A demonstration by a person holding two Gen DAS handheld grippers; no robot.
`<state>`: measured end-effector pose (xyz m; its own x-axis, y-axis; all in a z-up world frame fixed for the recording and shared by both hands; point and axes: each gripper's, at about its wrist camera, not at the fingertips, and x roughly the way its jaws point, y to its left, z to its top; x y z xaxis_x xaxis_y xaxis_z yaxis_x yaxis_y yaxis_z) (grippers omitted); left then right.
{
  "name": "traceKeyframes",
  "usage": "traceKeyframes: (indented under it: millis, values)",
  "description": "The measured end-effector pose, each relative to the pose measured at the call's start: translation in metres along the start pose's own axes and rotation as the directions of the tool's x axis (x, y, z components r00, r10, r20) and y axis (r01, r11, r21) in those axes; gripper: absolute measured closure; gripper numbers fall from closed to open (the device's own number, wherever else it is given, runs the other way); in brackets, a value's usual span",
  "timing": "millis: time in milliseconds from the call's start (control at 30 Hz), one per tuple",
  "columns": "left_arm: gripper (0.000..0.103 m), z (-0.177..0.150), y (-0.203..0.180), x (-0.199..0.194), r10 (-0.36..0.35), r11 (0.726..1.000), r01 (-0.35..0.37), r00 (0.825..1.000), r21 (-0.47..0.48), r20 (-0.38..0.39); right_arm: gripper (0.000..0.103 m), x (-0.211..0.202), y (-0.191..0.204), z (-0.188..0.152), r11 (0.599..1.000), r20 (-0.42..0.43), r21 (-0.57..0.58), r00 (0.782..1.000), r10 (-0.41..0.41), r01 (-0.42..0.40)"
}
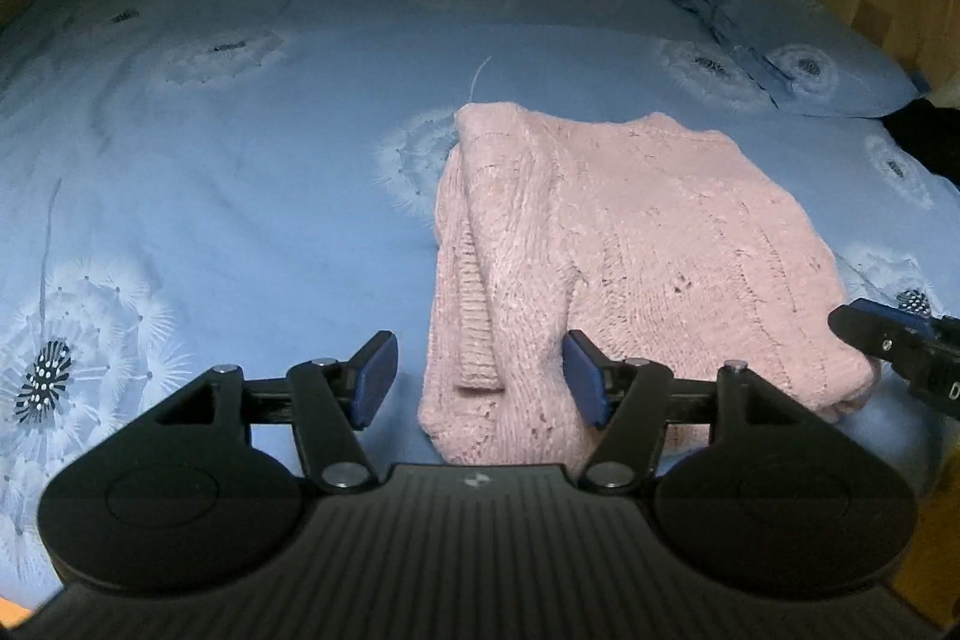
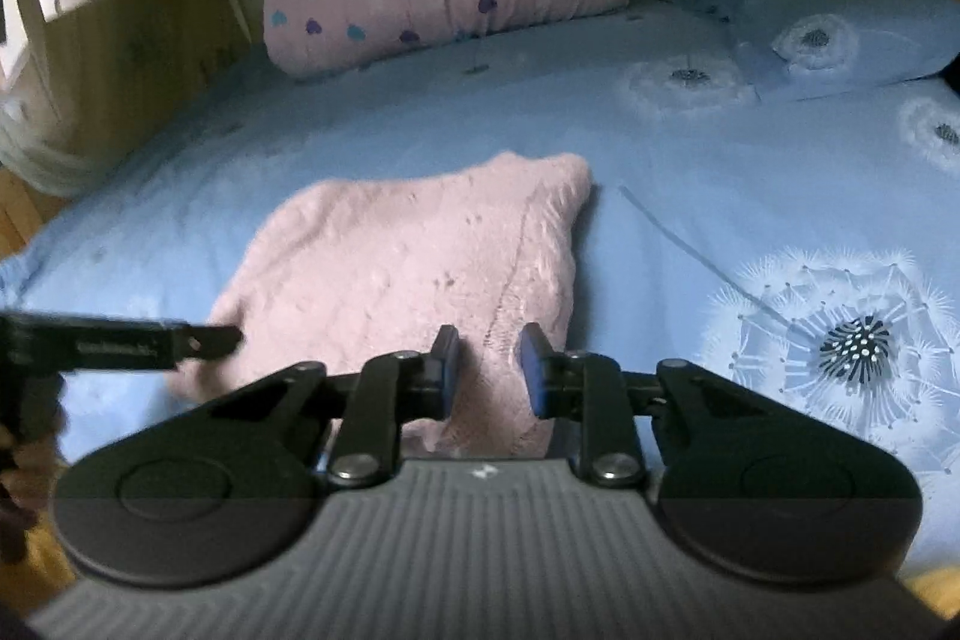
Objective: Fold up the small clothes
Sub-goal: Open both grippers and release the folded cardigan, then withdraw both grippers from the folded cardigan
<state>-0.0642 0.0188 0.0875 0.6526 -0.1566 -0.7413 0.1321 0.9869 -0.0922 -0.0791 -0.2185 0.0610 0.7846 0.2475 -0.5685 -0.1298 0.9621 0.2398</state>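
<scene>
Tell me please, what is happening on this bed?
A person with a gripper in each hand is folding a pink knitted sweater on the blue bedsheet. It lies partly folded. The left gripper is open over its near edge; the right gripper has narrower jaws around the near hem, not pinching.

The light is dim and bluish, soft on the blue bedsheet with white dandelion print (image 1: 240, 130), with no hard shadows and no glare. Around this sheet the wooden walls fall into dark. Both fisheye views bend the sheet strongly at the edges. The left wrist view is quite sharp; the right wrist view is blurred, most at its left border.
</scene>
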Motion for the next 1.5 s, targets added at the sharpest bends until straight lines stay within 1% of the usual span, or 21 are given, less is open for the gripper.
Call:
traceKeyframes:
  millis: [100, 233, 333, 400, 467, 533, 567, 633, 667, 700, 733, 800, 900, 933, 967, 1033, 1267, 1367, 1500]
  values:
    - [0.036, 0.0, 0.0, -0.003, 0.0, 1.0, 0.0, 1.0, -0.008, 0.006, 0.078, 0.002, 0.005, -0.005, 0.999, 0.02, -0.033, 1.0, -0.016, 0.017]
    - [0.036, 0.001, -0.001, -0.025, 0.007, 1.0, -0.006, 1.0, -0.009, 0.023, 0.075, -0.006, 0.012, 0.001, 0.998, 0.029, -0.062, 0.999, -0.027, 0.028]
    - [0.036, 0.0, -0.004, -0.047, 0.024, 1.0, -0.024, 0.999, 0.013, 0.043, 0.075, -0.017, 0.016, 0.007, 0.999, 0.035, -0.055, 0.999, -0.002, 0.004]
    - [0.036, -0.002, -0.005, -0.06, 0.02, 1.0, -0.021, 0.998, 0.004, 0.052, 0.073, -0.026, 0.021, 0.009, 0.998, 0.045, -0.061, 0.999, 0.004, -0.001]
    - [0.035, -0.004, -0.006, -0.071, 0.01, 1.0, -0.01, 0.999, -0.015, 0.054, 0.057, -0.036, 0.028, 0.009, 0.997, 0.068, -0.078, 0.998, 0.001, 0.004]
    - [0.029, -0.009, -0.008, -0.08, 0.007, 1.0, -0.005, 0.999, -0.031, 0.051, 0.048, -0.047, 0.034, 0.009, 0.996, 0.095, -0.088, 0.996, 0.001, 0.008]
    - [0.024, -0.012, -0.009, -0.084, 0.01, 0.999, -0.008, 0.999, -0.035, 0.054, 0.046, -0.053, 0.037, 0.009, 0.996, 0.105, -0.094, 0.994, 0.003, 0.007]
    - [0.021, -0.018, -0.014, -0.092, 0.02, 0.999, -0.018, 0.998, -0.027, 0.065, 0.044, -0.062, 0.041, 0.008, 0.995, 0.117, -0.103, 0.993, 0.006, 0.006]
    - [0.017, -0.02, -0.016, -0.094, 0.025, 0.999, -0.023, 0.997, -0.023, 0.068, 0.043, -0.067, 0.043, 0.008, 0.994, 0.12, -0.108, 0.993, 0.008, 0.005]
    - [0.014, -0.023, -0.018, -0.096, 0.03, 0.999, -0.028, 0.997, -0.022, 0.069, 0.041, -0.071, 0.045, 0.007, 0.994, 0.119, -0.111, 0.993, 0.005, 0.008]
    - [0.013, -0.026, -0.02, -0.097, 0.034, 0.999, -0.032, 0.997, -0.022, 0.071, 0.038, -0.074, 0.046, 0.006, 0.994, 0.12, -0.112, 0.993, 0.002, 0.012]
    - [0.003, -0.03, -0.025, -0.098, 0.041, 0.999, -0.04, 0.997, -0.024, 0.06, 0.035, -0.08, 0.048, 0.003, 0.993, 0.133, -0.116, 0.991, 0.004, 0.011]
    - [0.002, -0.039, -0.033, -0.097, 0.061, 0.998, -0.059, 0.996, -0.022, 0.059, 0.033, -0.084, 0.052, -0.003, 0.993, 0.133, -0.119, 0.991, 0.002, 0.014]
    - [0.002, -0.042, -0.035, -0.096, 0.069, 0.998, -0.068, 0.996, -0.017, 0.058, 0.03, -0.085, 0.052, -0.006, 0.993, 0.127, -0.118, 0.992, 0.002, 0.013]
    - [0.001, -0.044, -0.038, -0.095, 0.077, 0.997, -0.076, 0.995, -0.011, 0.058, 0.024, -0.085, 0.053, -0.009, 0.993, 0.122, -0.116, 0.993, 0.003, 0.011]
    - [0.0, -0.049, -0.042, -0.093, 0.086, 0.996, -0.087, 0.995, -0.001, 0.054, 0.02, -0.085, 0.053, -0.015, 0.993, 0.108, -0.117, 0.994, 0.008, 0.005]
    - [0.0, -0.059, -0.051, -0.073, 0.086, 0.996, -0.086, 0.996, 0.017, 0.008, 0.019, -0.072, 0.049, -0.03, 0.992, 0.075, -0.121, 0.997, -0.026, 0.035]
    - [0.0, -0.06, -0.052, -0.058, 0.099, 0.995, -0.098, 0.995, 0.005, -0.023, 0.019, -0.063, 0.043, -0.036, 0.992, 0.063, -0.118, 0.997, -0.044, 0.052]
    - [0.0, -0.063, -0.048, -0.042, 0.115, 0.993, -0.116, 0.993, -0.025, -0.037, 0.019, -0.045, 0.034, -0.043, 0.991, 0.041, -0.107, 0.996, -0.08, 0.084]
